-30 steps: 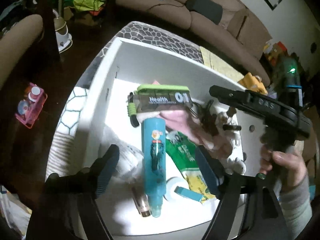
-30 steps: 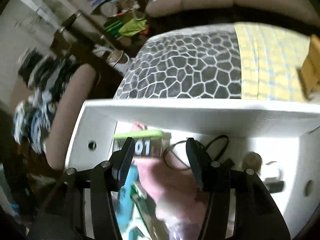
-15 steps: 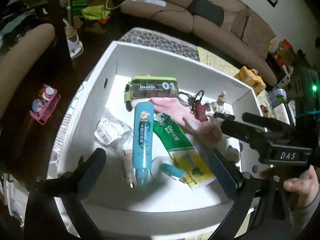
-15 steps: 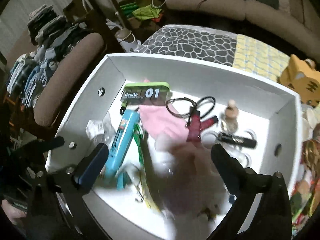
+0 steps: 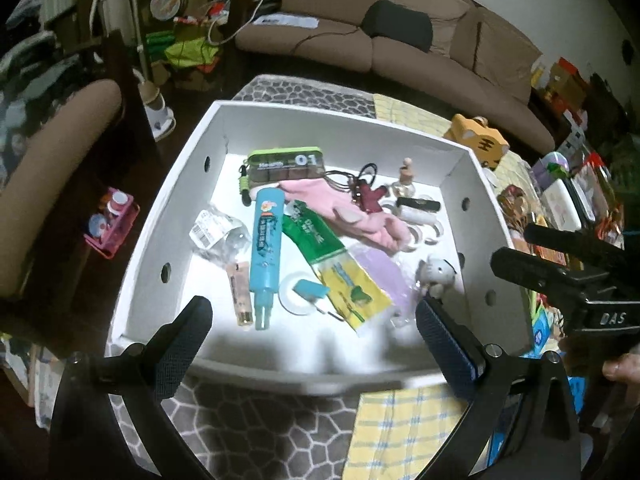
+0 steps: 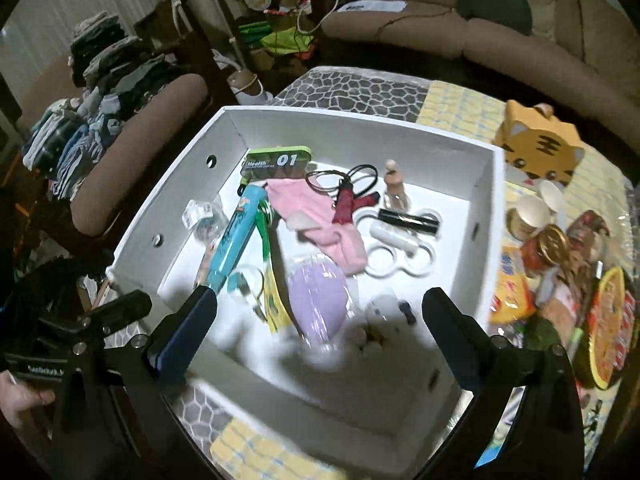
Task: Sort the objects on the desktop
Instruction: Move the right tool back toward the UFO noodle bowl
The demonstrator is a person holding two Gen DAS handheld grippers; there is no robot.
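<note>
Fingers of both the left gripper (image 5: 310, 322) and right gripper (image 6: 320, 314) are spread wide, nothing held — neighbours could be snagged in the crowded white box (image 5: 320, 120).

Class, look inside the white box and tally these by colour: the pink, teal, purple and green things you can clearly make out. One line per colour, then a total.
Pink: 1, the glove
Teal: 1, the bottle
Purple: 1, the pouch
Green: 2, the case and the packet
Total: 5, all in the white box
</note>
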